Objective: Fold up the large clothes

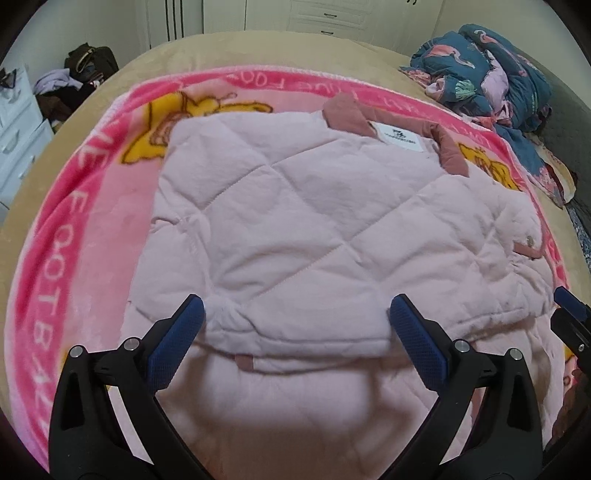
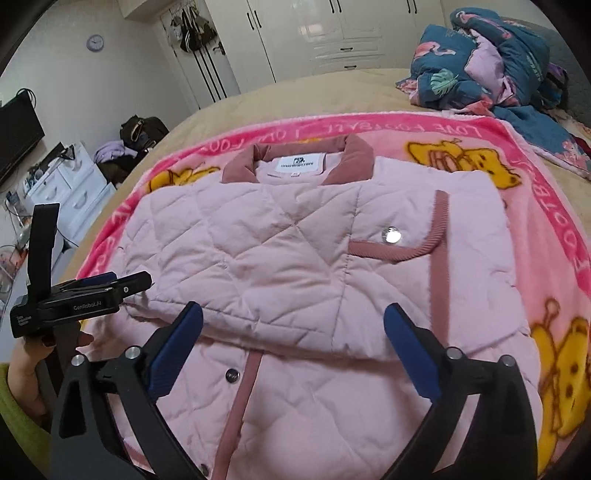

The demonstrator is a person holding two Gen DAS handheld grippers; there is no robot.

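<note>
A pale pink quilted jacket (image 1: 295, 206) (image 2: 258, 251) with a dusty-rose collar (image 2: 354, 155) and a white neck label (image 2: 299, 163) lies on a pink cartoon blanket (image 1: 74, 221) (image 2: 535, 206). Its sides are folded in over the front, and the snap placket shows below the fold. My left gripper (image 1: 295, 310) is open just above the near edge of the folded panel, gripping nothing. My right gripper (image 2: 293, 317) is open too, over the same edge further right. In the right wrist view the left gripper (image 2: 140, 282) shows side-on at the jacket's left edge, held by a hand (image 2: 26, 369).
The blanket covers a beige bed (image 1: 258, 48) (image 2: 332, 88). A crumpled blue flamingo duvet (image 1: 491, 74) (image 2: 491, 62) is piled at the far right. White drawers (image 2: 62, 184), a TV (image 2: 18, 136), bags and clothes (image 2: 140, 136) stand left of the bed; wardrobes (image 2: 314, 29) behind.
</note>
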